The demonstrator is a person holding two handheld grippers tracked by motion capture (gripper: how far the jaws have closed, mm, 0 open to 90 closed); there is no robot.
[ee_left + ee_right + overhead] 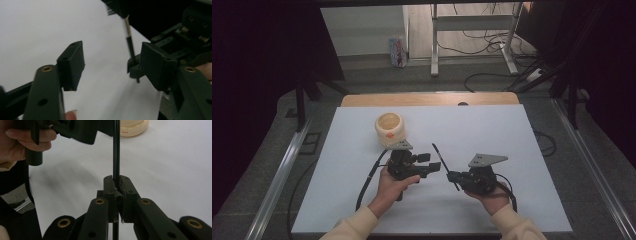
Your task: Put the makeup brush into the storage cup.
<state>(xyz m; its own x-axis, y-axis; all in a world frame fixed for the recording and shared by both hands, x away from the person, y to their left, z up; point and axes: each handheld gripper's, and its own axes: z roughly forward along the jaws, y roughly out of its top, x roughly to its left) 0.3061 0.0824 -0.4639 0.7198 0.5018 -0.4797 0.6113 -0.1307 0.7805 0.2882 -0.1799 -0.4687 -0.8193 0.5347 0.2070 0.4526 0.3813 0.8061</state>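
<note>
Pointing brush (442,165) away, probably bristles farthest.

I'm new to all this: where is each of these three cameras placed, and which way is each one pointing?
High view: above the person's side, looking forward and down on the white table; both forearms and hands show.
Left gripper view: rides the left gripper, looking between its open jaws across the table at the right gripper.
Right gripper view: rides the right gripper, looking along its jaws, shut on the thin black brush, toward the cream round cup.
All three views share the brush.
</note>
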